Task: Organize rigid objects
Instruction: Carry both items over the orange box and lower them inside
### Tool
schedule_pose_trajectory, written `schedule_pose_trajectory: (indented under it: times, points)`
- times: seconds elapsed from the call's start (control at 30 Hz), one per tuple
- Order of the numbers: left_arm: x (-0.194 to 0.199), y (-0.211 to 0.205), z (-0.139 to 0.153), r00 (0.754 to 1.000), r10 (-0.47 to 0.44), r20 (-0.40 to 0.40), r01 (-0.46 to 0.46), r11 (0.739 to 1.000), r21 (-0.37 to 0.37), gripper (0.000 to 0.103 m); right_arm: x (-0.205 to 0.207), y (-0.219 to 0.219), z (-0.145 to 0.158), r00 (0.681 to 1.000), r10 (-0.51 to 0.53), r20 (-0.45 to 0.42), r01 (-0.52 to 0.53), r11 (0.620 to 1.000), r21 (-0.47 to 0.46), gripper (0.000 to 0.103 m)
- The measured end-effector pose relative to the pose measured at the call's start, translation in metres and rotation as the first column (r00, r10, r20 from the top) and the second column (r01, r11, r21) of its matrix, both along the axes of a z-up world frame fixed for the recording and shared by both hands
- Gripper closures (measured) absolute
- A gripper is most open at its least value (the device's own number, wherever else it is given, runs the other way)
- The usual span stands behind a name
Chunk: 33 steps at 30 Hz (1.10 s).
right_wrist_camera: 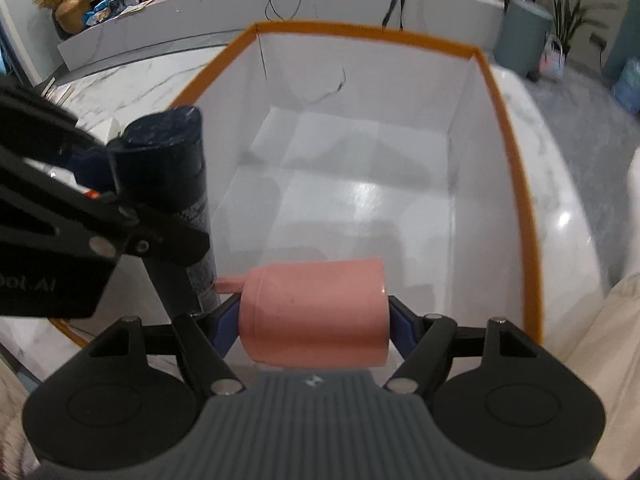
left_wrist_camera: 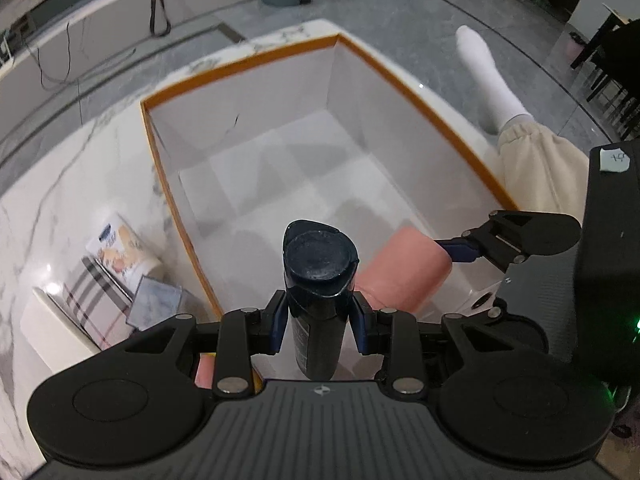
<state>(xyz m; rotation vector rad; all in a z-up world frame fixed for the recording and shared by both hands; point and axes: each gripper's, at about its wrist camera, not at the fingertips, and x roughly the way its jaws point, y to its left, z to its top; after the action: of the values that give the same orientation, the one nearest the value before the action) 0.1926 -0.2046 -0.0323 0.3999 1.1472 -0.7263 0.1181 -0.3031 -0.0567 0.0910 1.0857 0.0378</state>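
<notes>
On the marble counter point(left_wrist_camera: 80, 168), beside the box's left wall, a small cluster is seen in the left wrist view: a plaid-patterned flat box point(left_wrist_camera: 86, 292), a printed packet point(left_wrist_camera: 120, 254) leaning behind it, and a small grey square tile-like piece point(left_wrist_camera: 156, 300), whose exact nature cannot be told from the blurred picture. Just right of them stands a large open box point(left_wrist_camera: 248, 62), white inside with an orange rim; its floor is bare.

The left gripper point(left_wrist_camera: 320, 316) is clamped on a dark navy bottle point(left_wrist_camera: 320, 264), the blue pads point(left_wrist_camera: 278, 322) pressed against its sides below the cap. The bottle is held with its capped end pointing down toward the box floor, over the near left part of the box interior. In the right wrist view the same bottle point(right_wrist_camera: 176, 152) is seen just left of the pink cup, close to the box's left wall.

The right gripper point(right_wrist_camera: 314, 316) is clamped on a pink cup point(right_wrist_camera: 316, 312), gripped across its body with its axis lying sideways and a small stub point(right_wrist_camera: 228, 285) pointing toward the bottle. The cup is held above the near edge of the box, over its interior.

At the right, beyond the box's right wall, a person's leg in cream trousers point(left_wrist_camera: 532, 160) and a white sock point(left_wrist_camera: 484, 72) is seen.
</notes>
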Motion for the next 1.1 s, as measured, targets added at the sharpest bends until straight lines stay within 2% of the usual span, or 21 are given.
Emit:
schedule_pose_trajectory:
  times: [0.23,0.37,0.53,1.1]
  points:
    - [-0.001,0.005,-0.01,0.999,0.016,-0.04,-0.015,0.999,0.028,0.066,0.005,-0.008,-0.012,0.998,-0.031,-0.062,0.037,0.994,0.099,0.029]
    - [-0.003,0.005,-0.005,0.999,0.027,-0.036,-0.026,0.999,0.033,0.066,0.006,-0.008,-0.01,0.998,-0.032,-0.061,0.038,0.994,0.104,0.029]
    - [-0.006,0.008,0.004,0.997,0.056,-0.054,-0.053,0.997,0.05,0.066,0.006,-0.011,-0.011,0.995,-0.046,-0.087,0.06,0.985,0.162,0.029]
    - [-0.019,0.017,0.007,0.994,0.085,-0.066,-0.083,0.996,0.03,0.063,-0.012,-0.01,0.008,0.996,-0.086,-0.038,0.089,0.991,0.1,0.029]
